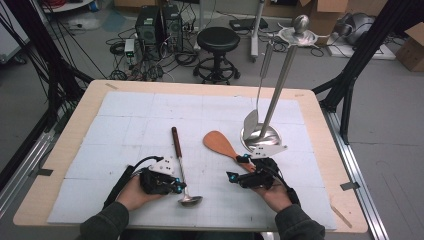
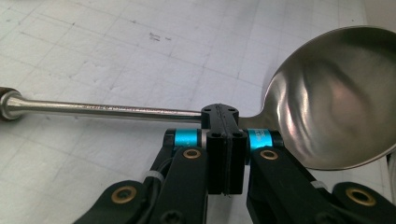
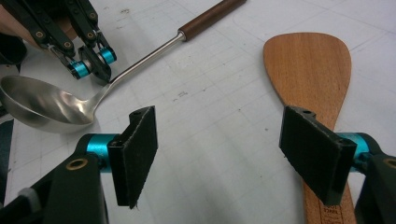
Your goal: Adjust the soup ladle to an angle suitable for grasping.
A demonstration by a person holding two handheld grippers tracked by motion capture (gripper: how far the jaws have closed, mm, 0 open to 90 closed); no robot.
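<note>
Left gripper, jaws pressed together, sits at the ladle neck near the table's six o'clock edge; whether it pinches the thin stem or merely rests on it is hard to tell. Right gripper stands wide apart, holding nothing, astride the wooden spatula handle at five o'clock. Lifting the ladle by so slim a neck could let the heavy bowl swing and slip. Spatula's handle end is cut off.
</note>
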